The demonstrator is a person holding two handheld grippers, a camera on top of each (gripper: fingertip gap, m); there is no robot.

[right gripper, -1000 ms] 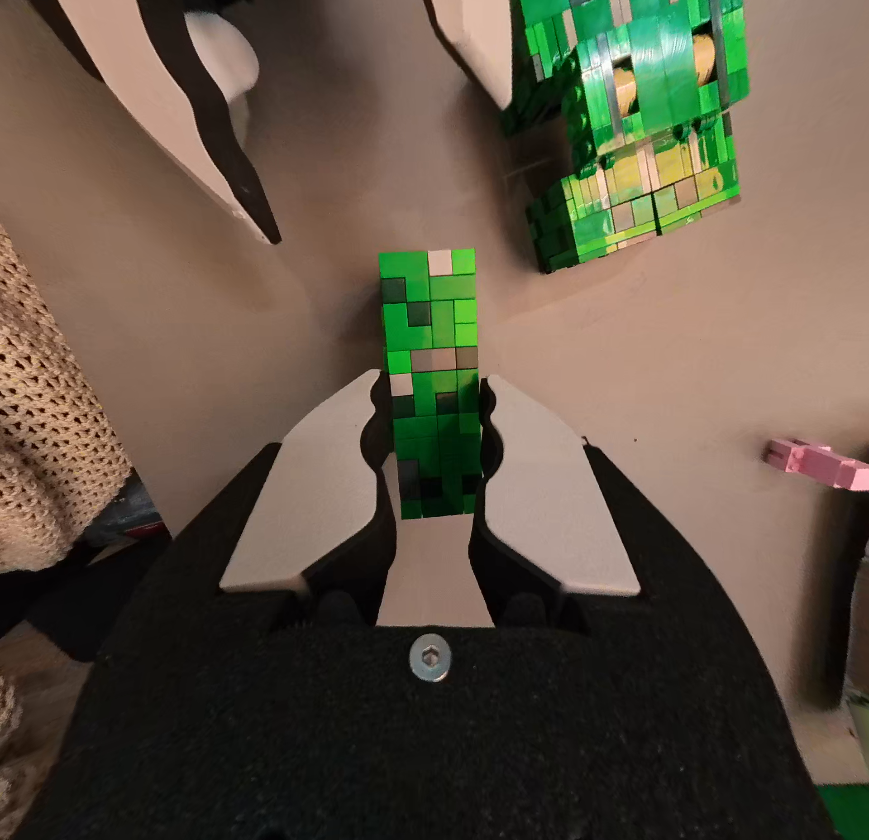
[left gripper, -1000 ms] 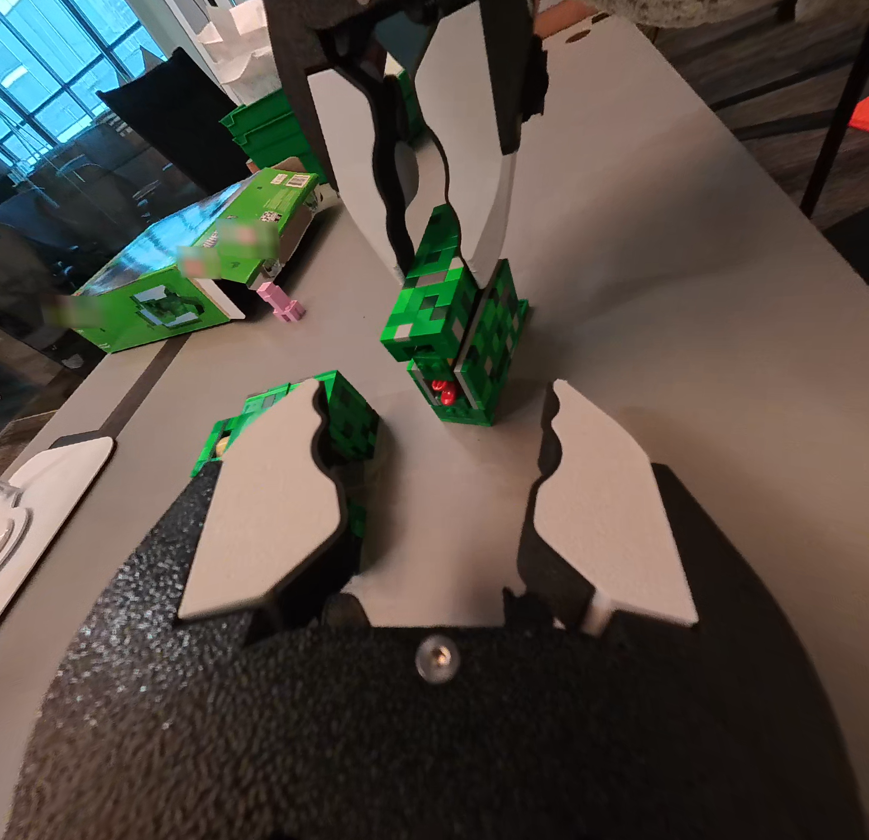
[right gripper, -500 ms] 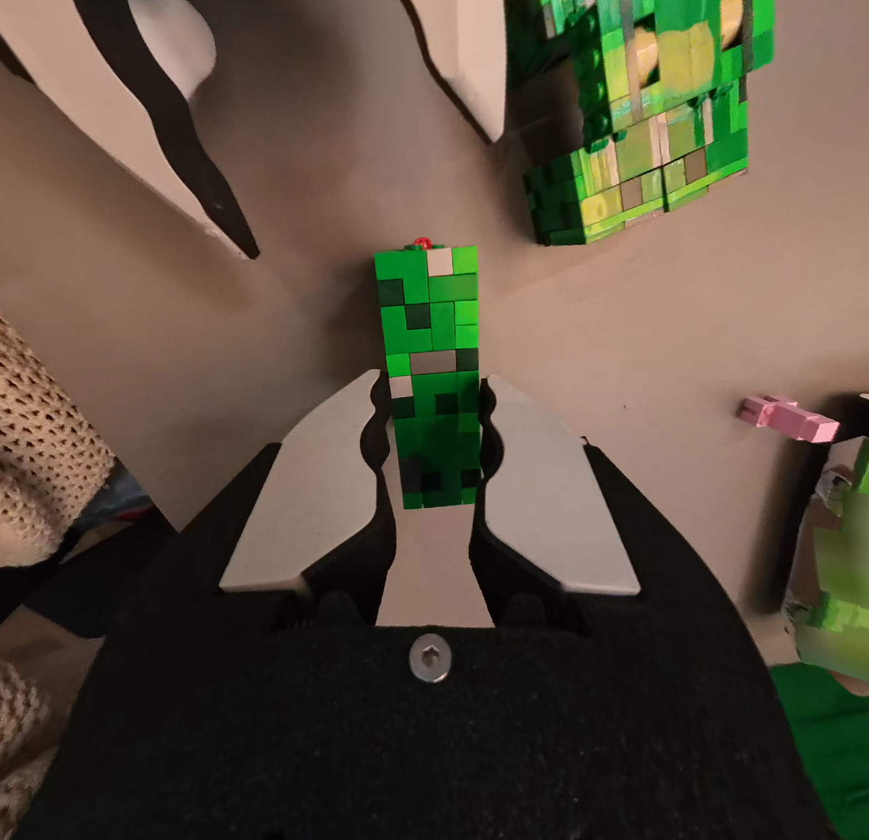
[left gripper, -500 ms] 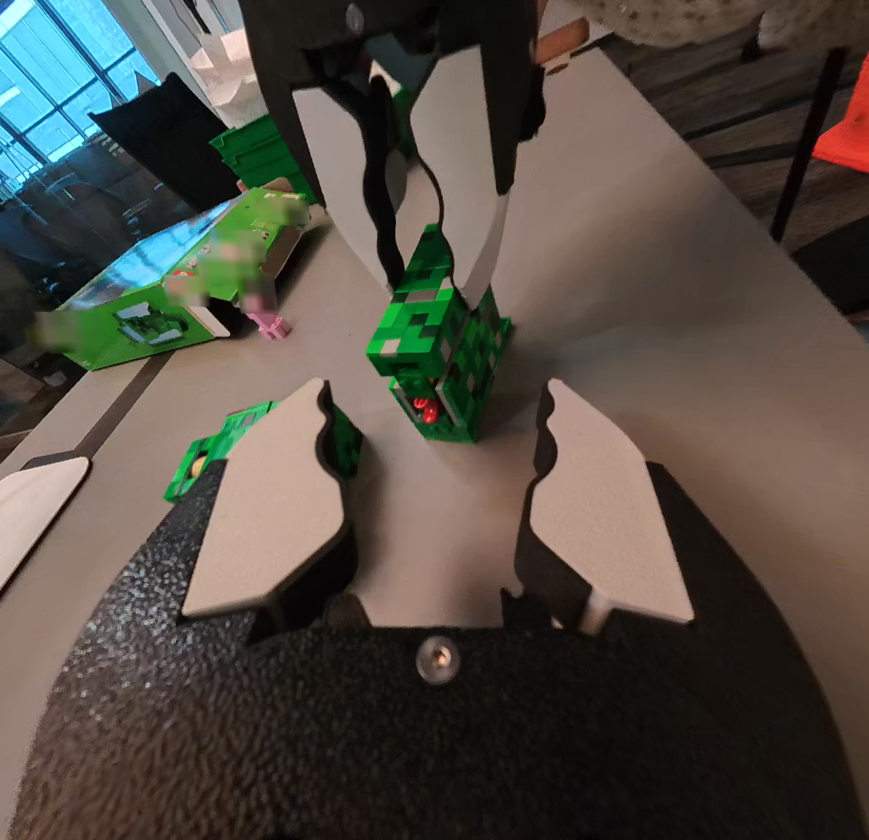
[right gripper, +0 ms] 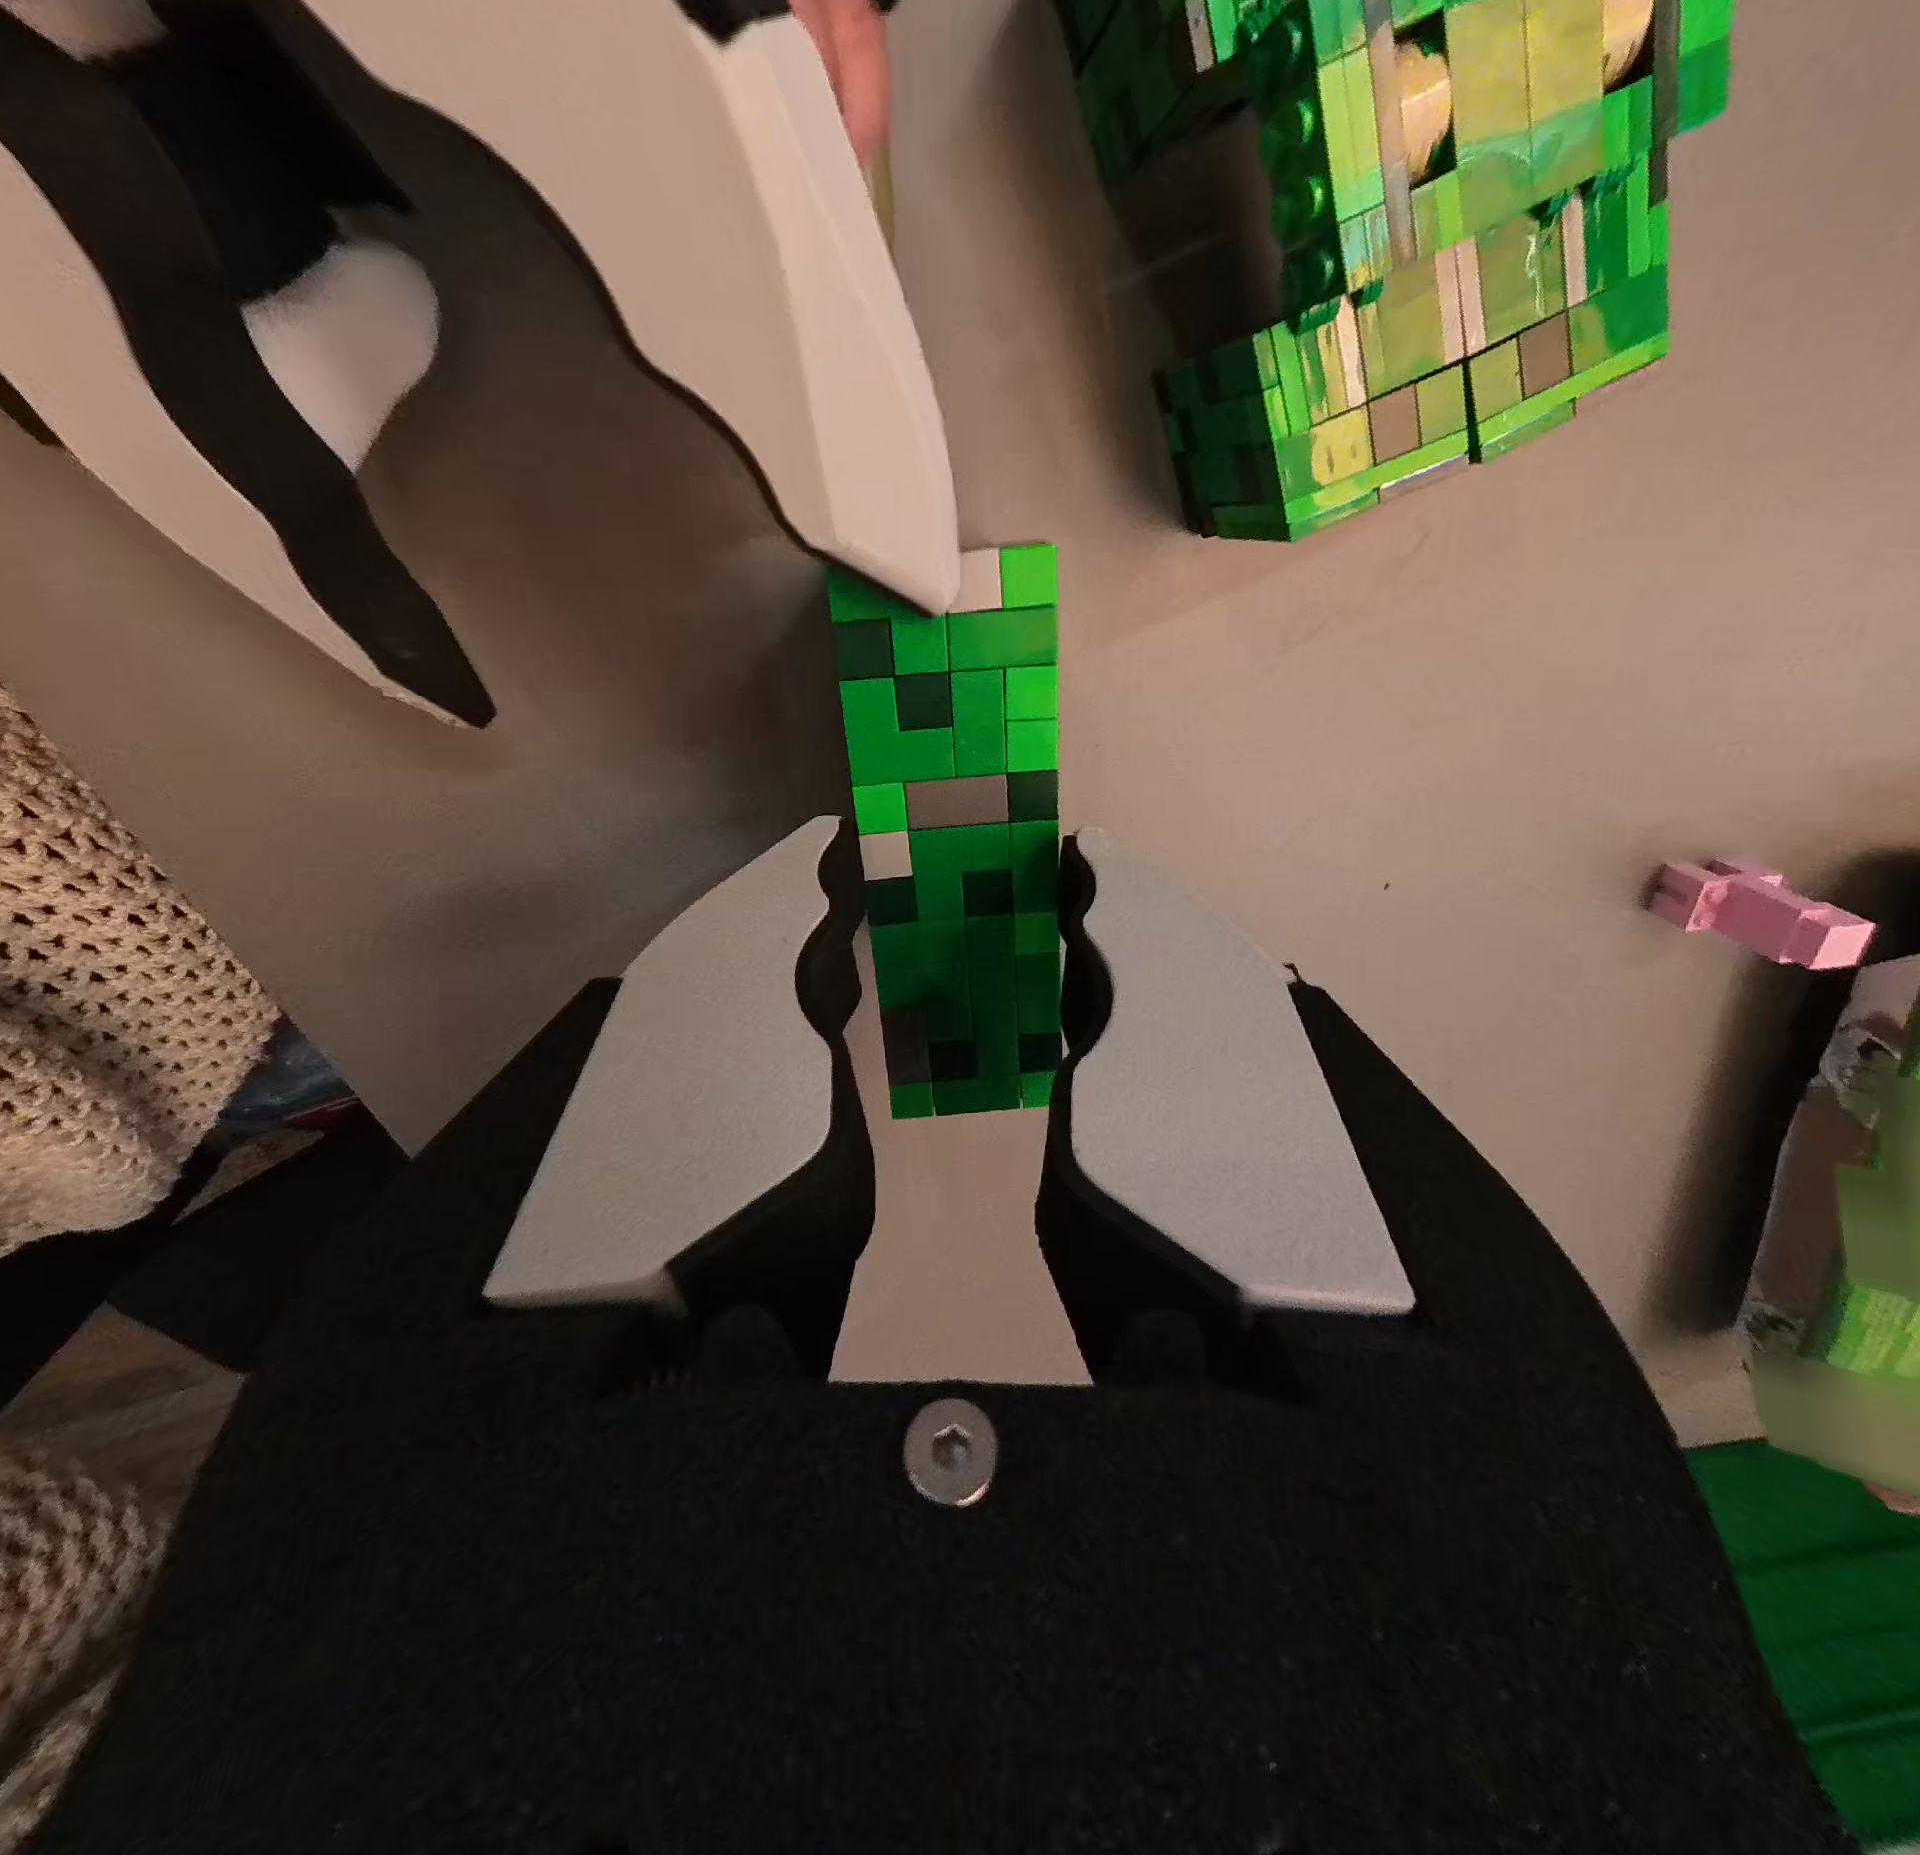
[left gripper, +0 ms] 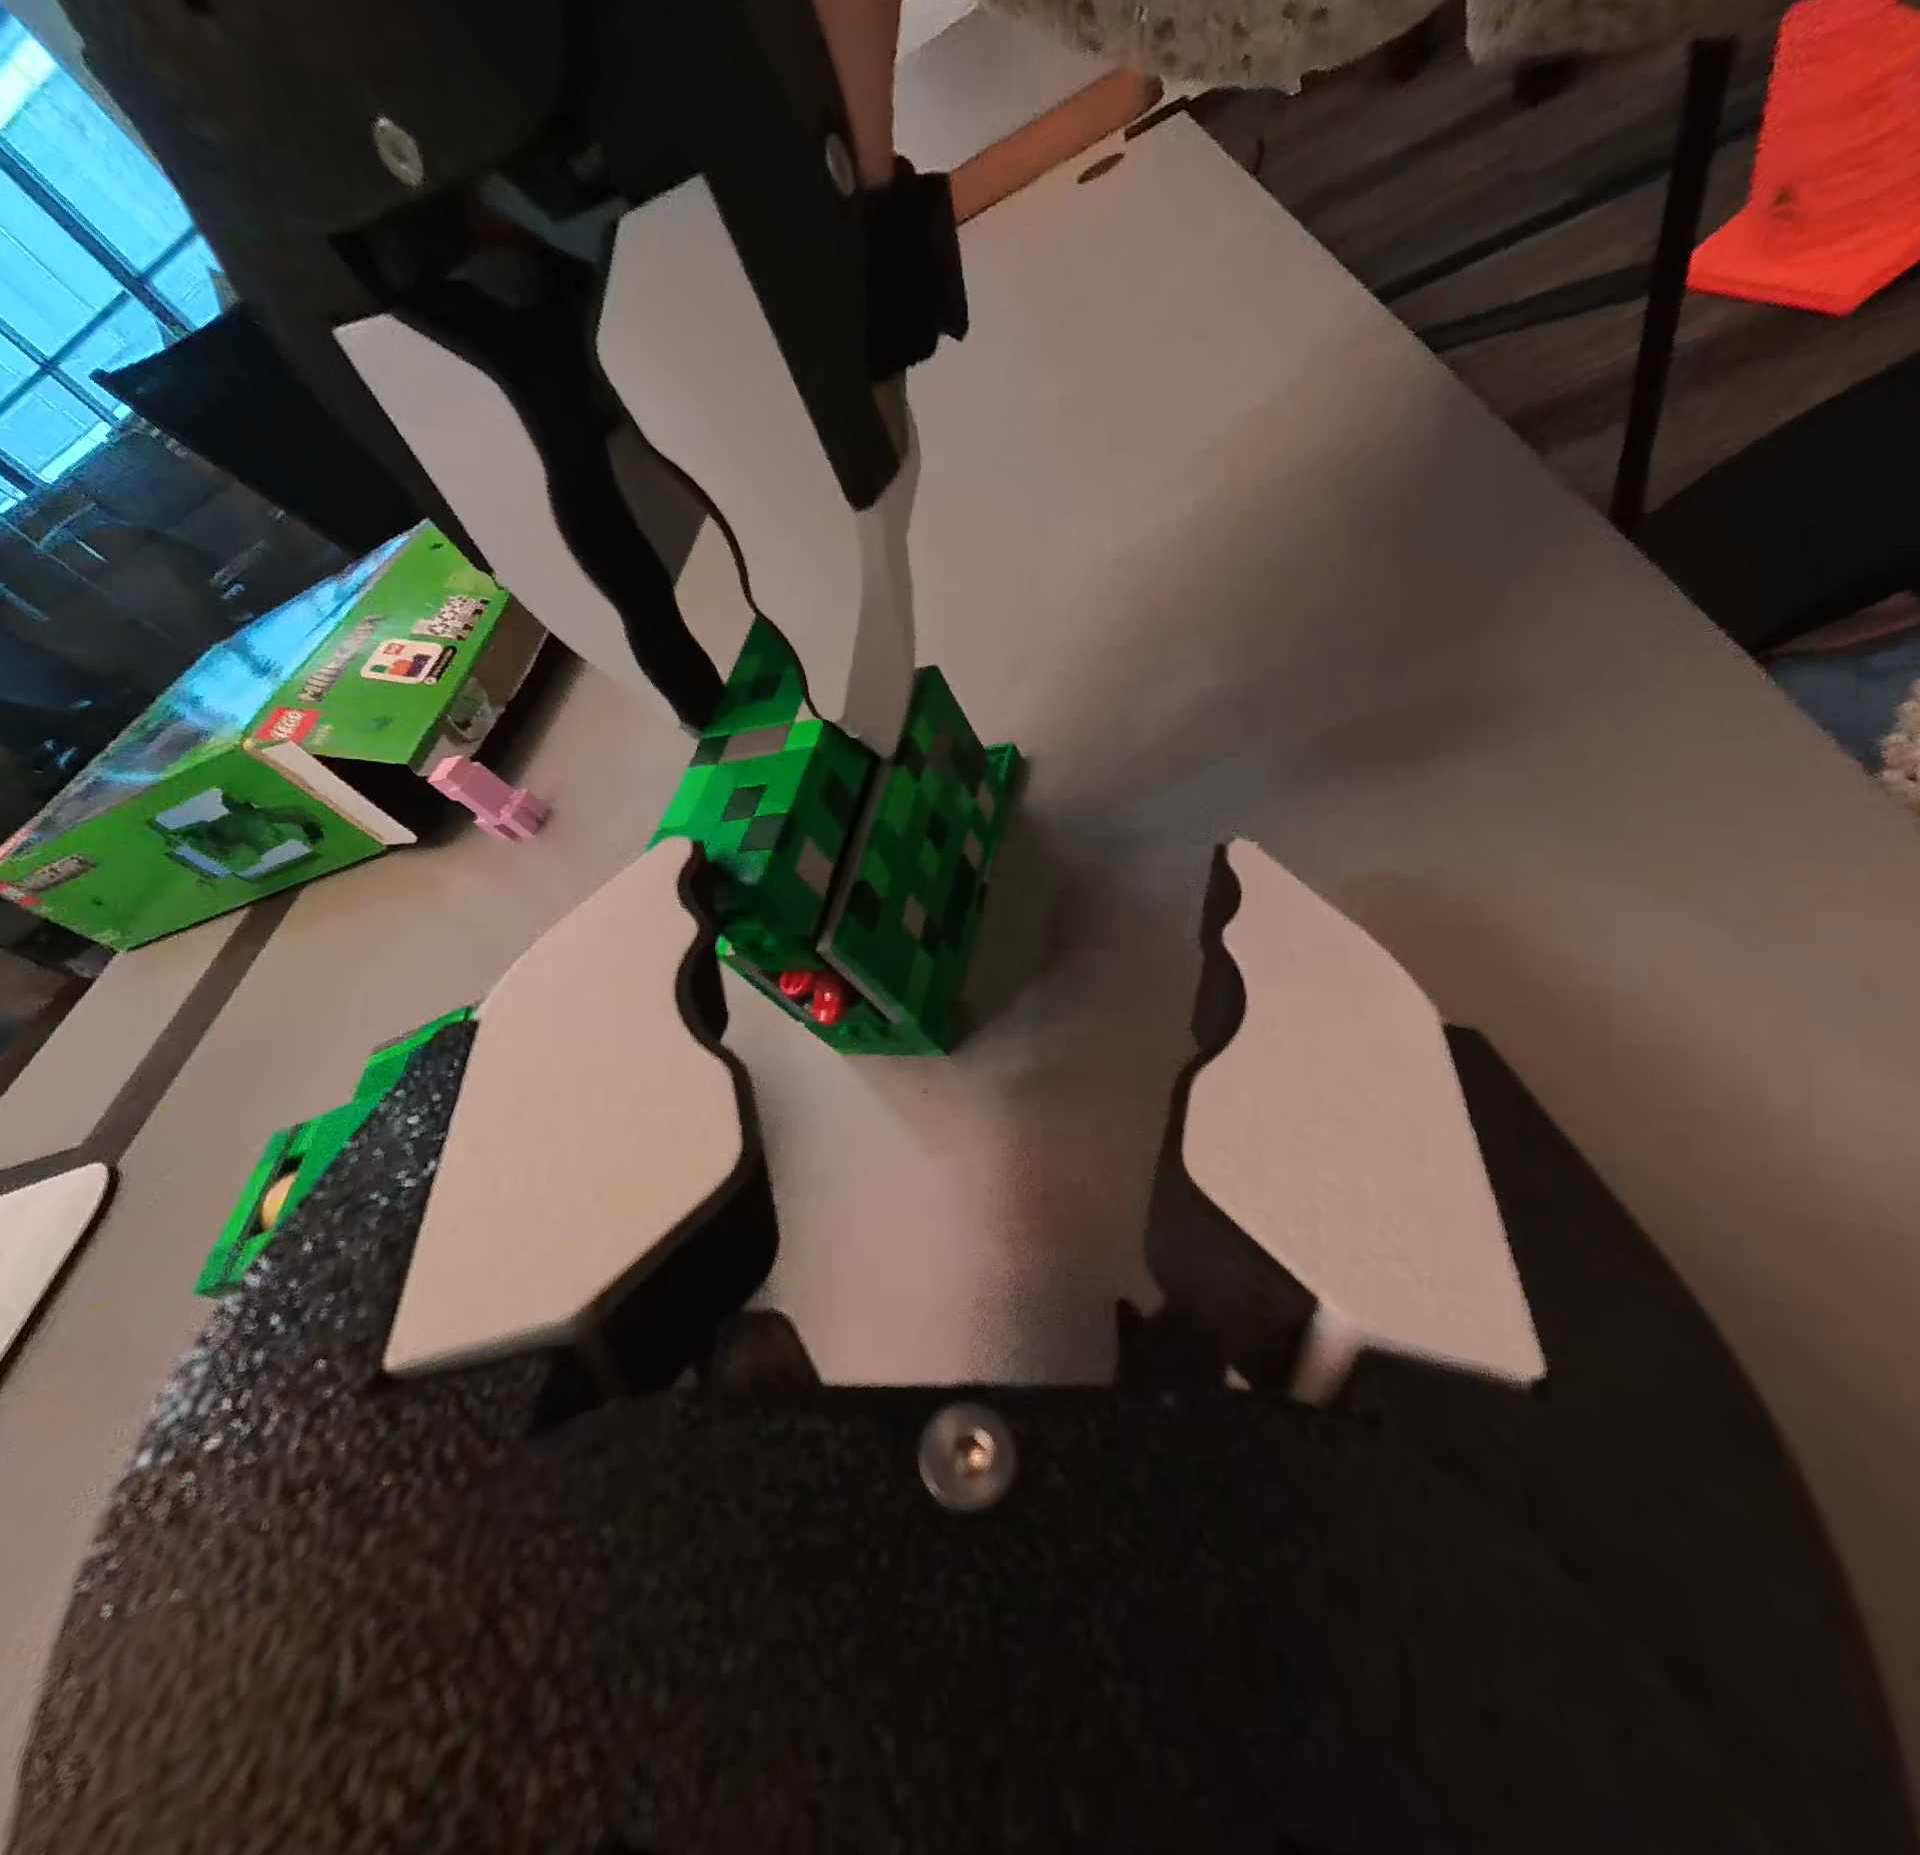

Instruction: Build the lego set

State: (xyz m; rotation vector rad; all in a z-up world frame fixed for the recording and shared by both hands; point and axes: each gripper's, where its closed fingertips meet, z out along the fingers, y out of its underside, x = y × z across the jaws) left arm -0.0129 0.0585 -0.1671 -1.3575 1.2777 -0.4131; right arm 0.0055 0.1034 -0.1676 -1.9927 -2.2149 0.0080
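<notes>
A tall green pixel-pattern lego body [left gripper: 894, 870] stands on the grey table [left gripper: 1299, 610], with red pieces [left gripper: 814, 990] showing in its lower opening. My right gripper [right gripper: 956, 834] is shut on this body [right gripper: 951, 725] and comes down on it from above in the left wrist view [left gripper: 774, 704]. My left gripper [left gripper: 956, 860] is open and empty, its fingers on either side just in front of the body. In the right wrist view one left finger [right gripper: 873, 434] overlaps the body's far end. A green lego head [right gripper: 1455, 247] lies apart; my left finger partly hides it [left gripper: 312, 1151].
A green set box [left gripper: 260, 745] lies at the back left, with a small pink lego figure [left gripper: 488, 797] beside it, also in the right wrist view [right gripper: 1756, 912]. A white object [left gripper: 42, 1234] sits at the left edge. An orange object [left gripper: 1829, 143] is beyond the table. There is about 6 cm between the tips of the two grippers. The small pink lego figure [left gripper: 488, 797] sits 20 cm or so from the ends of my right fingers. Look for it in the right wrist view [right gripper: 1749, 906] too.
My left gripper has moved forward toward the green body, still open. The right gripper keeps its hold on the body, which stays in place.
</notes>
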